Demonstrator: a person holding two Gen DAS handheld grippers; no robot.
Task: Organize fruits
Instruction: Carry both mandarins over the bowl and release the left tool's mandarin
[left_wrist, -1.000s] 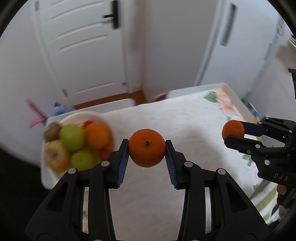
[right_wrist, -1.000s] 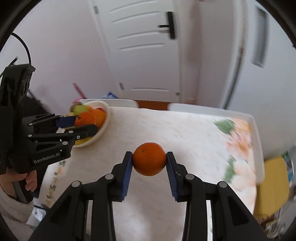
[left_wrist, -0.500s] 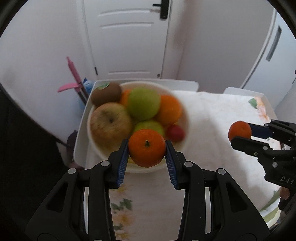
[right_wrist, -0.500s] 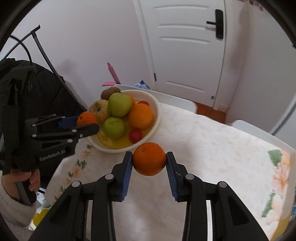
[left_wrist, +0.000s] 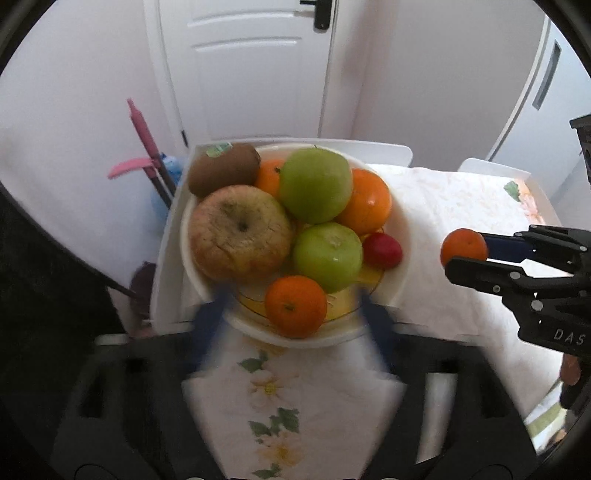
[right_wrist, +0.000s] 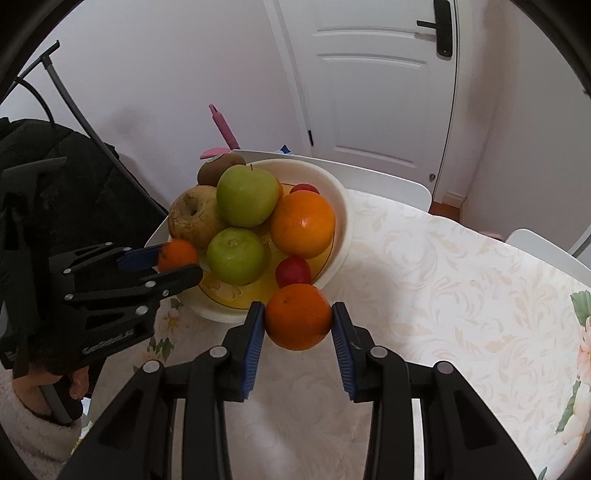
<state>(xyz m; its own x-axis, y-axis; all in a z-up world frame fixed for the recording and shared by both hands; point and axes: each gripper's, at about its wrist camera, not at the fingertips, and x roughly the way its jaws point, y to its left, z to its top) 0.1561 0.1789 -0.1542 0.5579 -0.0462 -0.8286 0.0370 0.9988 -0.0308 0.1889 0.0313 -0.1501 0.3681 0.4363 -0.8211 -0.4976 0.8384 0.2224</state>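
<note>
A white bowl (left_wrist: 400, 280) on the table's left end holds two green apples, a wrinkled apple, a kiwi, an orange, a red plum and more. My left gripper (left_wrist: 295, 310) is open, its fingers blurred and spread wide at the bowl's near rim. A small mandarin (left_wrist: 296, 306) lies free in the bowl's front between them. In the right wrist view the left gripper (right_wrist: 177, 260) sits at the bowl's (right_wrist: 341, 221) left rim by that mandarin (right_wrist: 178, 254). My right gripper (right_wrist: 298, 325) is shut on an orange mandarin (right_wrist: 297, 316), held just right of the bowl.
The table (right_wrist: 443, 295) has a cream floral cloth, with white chair backs (right_wrist: 388, 181) behind it. A white door (right_wrist: 369, 81) is beyond. A pink-handled tool (left_wrist: 142, 144) leans at the wall, left of the bowl. A dark bag (right_wrist: 74, 184) is at far left.
My left gripper carried its mandarin over the bowl, opened and let it go into the bowl's front. My right gripper moved left toward the bowl, still holding its mandarin.
</note>
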